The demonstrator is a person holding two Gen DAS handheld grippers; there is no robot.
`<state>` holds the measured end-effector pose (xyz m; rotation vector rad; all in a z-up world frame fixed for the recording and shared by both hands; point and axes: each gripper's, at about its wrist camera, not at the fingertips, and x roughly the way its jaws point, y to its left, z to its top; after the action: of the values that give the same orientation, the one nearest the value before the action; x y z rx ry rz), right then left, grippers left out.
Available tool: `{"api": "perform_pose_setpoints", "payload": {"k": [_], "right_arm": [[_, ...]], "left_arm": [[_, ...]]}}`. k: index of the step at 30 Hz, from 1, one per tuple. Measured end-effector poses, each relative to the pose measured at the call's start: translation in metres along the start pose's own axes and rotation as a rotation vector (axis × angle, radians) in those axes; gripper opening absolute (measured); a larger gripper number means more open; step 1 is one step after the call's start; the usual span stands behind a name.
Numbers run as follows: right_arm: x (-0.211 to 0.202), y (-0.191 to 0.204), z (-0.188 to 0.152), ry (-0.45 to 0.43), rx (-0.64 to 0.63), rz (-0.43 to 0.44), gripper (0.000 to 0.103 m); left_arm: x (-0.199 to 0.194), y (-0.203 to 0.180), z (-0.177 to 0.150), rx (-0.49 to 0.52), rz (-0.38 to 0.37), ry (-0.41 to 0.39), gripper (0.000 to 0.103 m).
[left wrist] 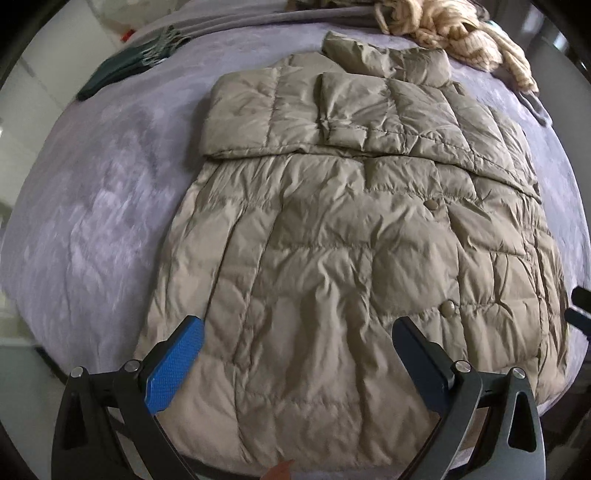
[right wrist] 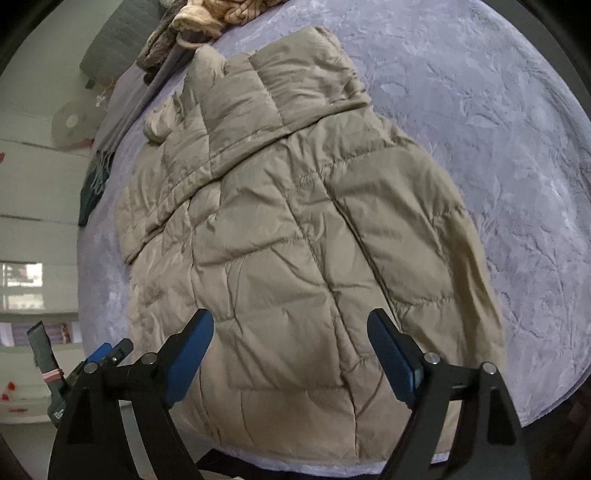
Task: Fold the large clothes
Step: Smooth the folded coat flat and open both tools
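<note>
I count one khaki puffer jacket (left wrist: 332,229), spread flat on the lavender bedspread (left wrist: 92,221) with its two sleeves folded across the chest, and two snap buttons (left wrist: 430,204) showing. At twelve o'clock lies one cream knit pile (left wrist: 454,29); at ten o'clock, one dark green scarf (left wrist: 122,70). My left gripper (left wrist: 297,341) stands wide above the hem, gripping nothing. My right gripper (right wrist: 290,334) is likewise spread and empty, over the jacket.
</note>
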<state>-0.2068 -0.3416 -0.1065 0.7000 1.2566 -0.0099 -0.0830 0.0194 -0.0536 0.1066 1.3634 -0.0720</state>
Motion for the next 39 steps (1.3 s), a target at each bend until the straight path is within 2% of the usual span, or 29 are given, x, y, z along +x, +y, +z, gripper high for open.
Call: {"api": "perform_pose_setpoints", "payload": {"k": [6,10,16,20,23,27,30,35,39], "right_arm": [[-0.007,-0.009,-0.009,0.037,-0.022,0.052,0.089],[-0.017,-0.016,-0.019,0.009,0.011,0.09,0.089],[-0.027,-0.015,-0.046,-0.076,0.052,0.084,0.089],[-0.017,-0.017,-0.072,-0.06,0.103,0.087,0.089],[-0.017,-0.024,-0.09,-0.085,0.155,0.101,0.089],[-0.019,-0.038,-0.111,-0.115,0.241,0.133,0.089],[-0.017,-0.054,-0.126,-0.123,0.32,0.147,0.089],[-0.006,-0.081,-0.149,-0.089,0.461,0.195,0.089],[0.006,-0.095,-0.154,-0.062,0.537,0.239,0.089]], "left_arm": [[-0.012,-0.002,-0.025,-0.048,0.016,0.007,0.102],[-0.02,-0.001,-0.03,-0.031,0.016,-0.006,0.102],[-0.013,0.01,-0.047,0.006,-0.026,0.005,0.102],[-0.006,0.027,-0.07,0.003,-0.014,0.02,0.102],[-0.002,0.043,-0.083,0.009,-0.032,0.024,0.102],[0.002,0.08,-0.1,-0.062,-0.215,0.047,0.102],[0.008,0.105,-0.111,-0.123,-0.326,0.075,0.102],[0.035,0.128,-0.129,-0.221,-0.541,0.191,0.102],[0.056,0.124,-0.133,-0.284,-0.63,0.231,0.102]]}}
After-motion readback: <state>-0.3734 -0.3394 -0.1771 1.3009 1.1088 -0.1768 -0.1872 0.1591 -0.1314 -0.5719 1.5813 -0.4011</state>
